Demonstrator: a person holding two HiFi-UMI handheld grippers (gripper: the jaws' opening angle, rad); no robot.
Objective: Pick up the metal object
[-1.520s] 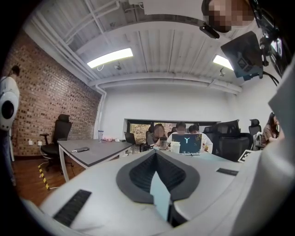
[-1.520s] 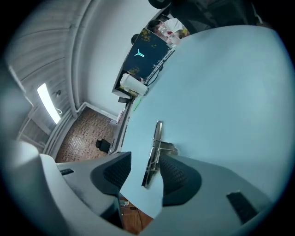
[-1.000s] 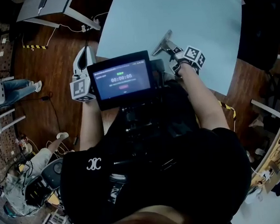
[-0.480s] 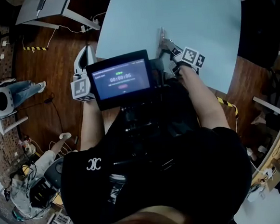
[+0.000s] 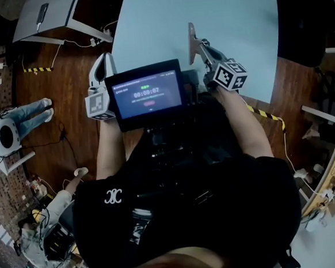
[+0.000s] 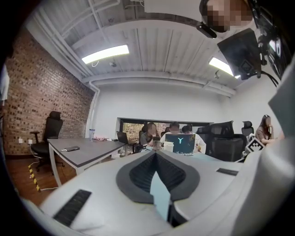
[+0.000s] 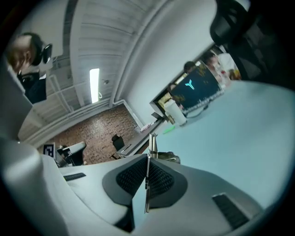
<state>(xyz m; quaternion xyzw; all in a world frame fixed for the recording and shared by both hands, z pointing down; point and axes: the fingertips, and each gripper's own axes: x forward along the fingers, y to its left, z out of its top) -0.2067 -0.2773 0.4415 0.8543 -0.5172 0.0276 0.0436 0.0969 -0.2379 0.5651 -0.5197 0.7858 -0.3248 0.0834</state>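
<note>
The metal object (image 5: 192,42), a thin grey bracket with a flat blade, stands nearly upright above the pale blue table (image 5: 239,15). My right gripper (image 5: 202,48) is shut on its lower end and holds it off the surface. In the right gripper view the blade (image 7: 147,184) is pinched edge-on between the black pads, and its top end (image 7: 151,143) sticks out past them. My left gripper (image 5: 105,59) hangs beside the table's left edge, over the wooden floor. Its jaws (image 6: 156,154) are shut with nothing in them.
A screen (image 5: 147,94) on the person's chest hides the table's near edge. A grey desk (image 5: 48,10) stands at the far left and a black chair (image 5: 303,21) at the right. A laptop (image 7: 198,90) and a cup (image 7: 175,113) sit at the table's far end.
The right gripper's jaws closed on the metal object, which lay flat on the table. It is now lifted and tipped upright. The left gripper stayed put.
</note>
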